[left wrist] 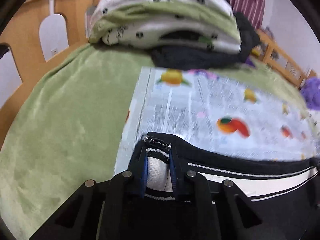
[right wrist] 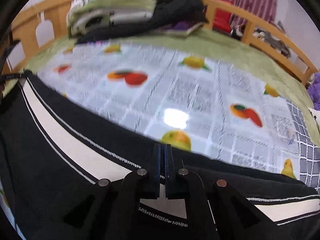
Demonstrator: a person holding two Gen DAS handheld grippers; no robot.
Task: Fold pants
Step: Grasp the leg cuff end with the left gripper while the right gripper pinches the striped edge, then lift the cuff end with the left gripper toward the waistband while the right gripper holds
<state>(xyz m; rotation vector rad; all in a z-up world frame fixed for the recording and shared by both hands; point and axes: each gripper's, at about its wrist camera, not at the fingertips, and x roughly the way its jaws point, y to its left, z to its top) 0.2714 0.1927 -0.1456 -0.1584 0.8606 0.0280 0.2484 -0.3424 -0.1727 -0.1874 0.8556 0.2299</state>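
Note:
The pants (left wrist: 250, 168) are black with a white side stripe edged in thin white lines. They hang stretched between my two grippers above a glossy fruit-print mat (left wrist: 200, 104). My left gripper (left wrist: 158, 156) is shut on one end of the pants, with the white stripe and a metal zipper pull bunched between its fingers. My right gripper (right wrist: 164, 160) is shut on the pants (right wrist: 60, 132) along the top edge, fingers almost touching. The stripe runs from it up to the left. Both views are motion-blurred.
The mat (right wrist: 180, 92) lies on a green blanket (left wrist: 66, 116) on a bed with a wooden rail (left wrist: 30, 38). A folded quilt stack (right wrist: 112, 8) and dark clothes (right wrist: 178, 6) sit at the far end. A purple plush (left wrist: 312, 92) is at right.

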